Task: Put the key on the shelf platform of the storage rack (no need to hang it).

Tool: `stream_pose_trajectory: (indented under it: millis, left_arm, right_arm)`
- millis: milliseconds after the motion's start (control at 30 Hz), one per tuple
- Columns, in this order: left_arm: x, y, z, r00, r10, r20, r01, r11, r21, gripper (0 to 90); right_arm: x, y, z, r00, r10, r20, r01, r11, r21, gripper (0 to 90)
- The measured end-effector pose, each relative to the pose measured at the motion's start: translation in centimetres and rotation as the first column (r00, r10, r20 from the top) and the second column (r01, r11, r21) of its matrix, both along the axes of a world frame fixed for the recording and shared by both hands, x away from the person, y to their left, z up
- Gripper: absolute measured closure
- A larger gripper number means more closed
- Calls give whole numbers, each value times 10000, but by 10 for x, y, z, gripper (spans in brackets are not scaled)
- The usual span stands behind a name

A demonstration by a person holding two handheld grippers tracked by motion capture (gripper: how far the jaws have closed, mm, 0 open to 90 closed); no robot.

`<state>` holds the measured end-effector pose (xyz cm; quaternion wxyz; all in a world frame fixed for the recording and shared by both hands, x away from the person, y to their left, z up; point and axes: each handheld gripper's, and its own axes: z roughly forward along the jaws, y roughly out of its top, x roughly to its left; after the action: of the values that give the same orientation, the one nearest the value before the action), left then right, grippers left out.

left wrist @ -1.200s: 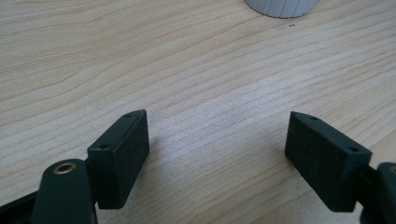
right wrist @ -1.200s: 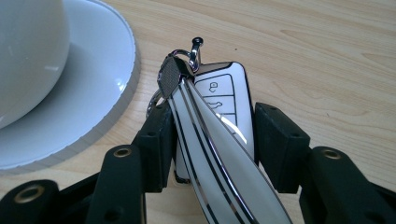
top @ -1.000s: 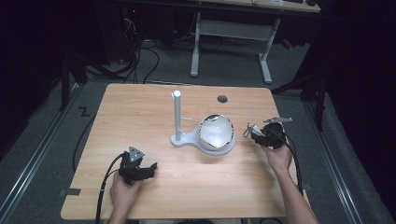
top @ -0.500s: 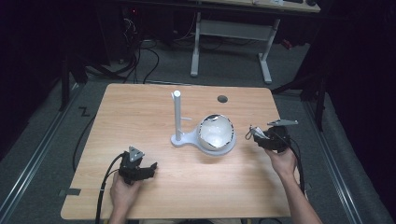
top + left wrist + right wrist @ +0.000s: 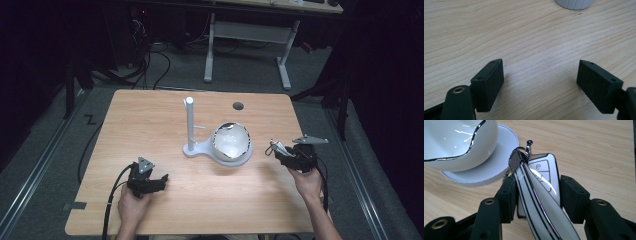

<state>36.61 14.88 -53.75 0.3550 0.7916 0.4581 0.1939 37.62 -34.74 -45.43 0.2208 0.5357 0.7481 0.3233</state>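
Right gripper view: key fob point(image 5: 541, 187) clamped between right tongs point(image 5: 537, 195).

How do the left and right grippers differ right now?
The left gripper has its jaws spread wide with only bare table between them; the right gripper is closed on a white car key fob. The left one sits low over the wood near the front edge, away from the white bowl, while the right one points at the bowl from close by. Both are hand-held.

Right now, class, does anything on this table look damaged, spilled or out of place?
Nothing stands out. The white bowl sits upright on its stand base, its wavy dark rim looks like design, not damage. The right gripper holds a car key; the left gripper is open.
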Motion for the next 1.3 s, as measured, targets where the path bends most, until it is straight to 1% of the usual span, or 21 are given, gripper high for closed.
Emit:
stream_pose_trajectory:
  millis: [67, 133, 167, 267, 300, 333, 400, 567, 600, 733, 800, 833, 867, 900, 1000, 1067, 1133, 1300]
  left_arm:
    - [0, 0, 0, 10000, -2, 0, 2, 10000, 1, 223]
    - [0, 0, 0, 10000, -1, -2, 1, 10000, 3, 222]
    - [0, 0, 0, 10000, -1, -1, 1, 10000, 5, 223]
    - [0, 0, 0, 10000, 1, 2, -1, 10000, 15, 223]
    - [0, 0, 0, 10000, 1, 2, -1, 10000, 15, 223]
    - [0, 0, 0, 10000, -2, 4, 2, 10000, 28, 223]
    - [0, 0, 0, 10000, -1, 6, 1, 10000, 36, 223]
    - [0, 0, 0, 10000, -9, -4, 9, 10000, 41, 223]
    - [0, 0, 0, 10000, -10, -6, 10, 10000, 41, 223]
    - [0, 0, 0, 10000, -7, -6, 7, 10000, 40, 223]
    - [0, 0, 0, 10000, -8, -5, 8, 10000, 38, 223]
    - [0, 0, 0, 10000, -8, -7, 8, 10000, 41, 223]
    - [0, 0, 0, 10000, -8, -5, 8, 10000, 38, 223]
    - [0, 0, 0, 10000, -8, -5, 8, 10000, 38, 223]
    - [0, 0, 0, 10000, -5, 1, 5, 10000, 32, 224]
    - [0, 0, 0, 10000, -2, 1, 2, 10000, 29, 224]
    - [0, 0, 0, 10000, -3, 3, 3, 10000, 28, 224]
    - [0, 0, 0, 10000, -2, 1, 2, 10000, 28, 224]
  right_arm:
    - [-2, 0, 0, 10000, 11, 9, -11, 10000, 26, 504]
    - [-7, 0, 0, 10000, 60, -22, -60, 10000, 45, 503]
    - [-12, 1, 0, 9999, 111, 15, -112, 9999, 109, 503]
    - [-20, 2, 2, 9998, 164, 73, -166, 9996, 242, 504]
    - [-20, 2, 2, 9998, 164, 73, -166, 9996, 242, 504]
    - [-25, 4, 3, 9995, 283, 113, -286, 9992, 276, 503]
    - [-28, 6, 4, 9990, 416, 156, -420, 9987, 297, 503]
    - [-33, 12, 5, 9980, 603, 202, -610, 9974, 383, 503]
    - [-36, 16, 6, 9972, 714, 226, -723, 9965, 421, 503]
    - [-38, 21, 8, 9953, 923, 282, -935, 9946, 451, 503]
    - [-39, 28, 10, 9934, 1103, 313, -1118, 9925, 501, 503]
    - [-39, 28, 10, 9934, 1103, 313, -1118, 9925, 501, 503]
    - [-39, 32, 12, 9918, 1230, 336, -1246, 9909, 499, 503]
    - [-39, 32, 12, 9918, 1230, 336, -1246, 9909, 499, 503]
    - [-38, 37, 15, 9892, 1422, 343, -1438, 9883, 498, 503]
    - [-37, 39, 16, 9888, 1451, 349, -1467, 9879, 510, 503]
    - [-36, 41, 18, 9877, 1533, 313, -1550, 9861, 602, 503]
    - [-31, 49, 24, 9832, 1779, 415, -1800, 9822, 534, 503]
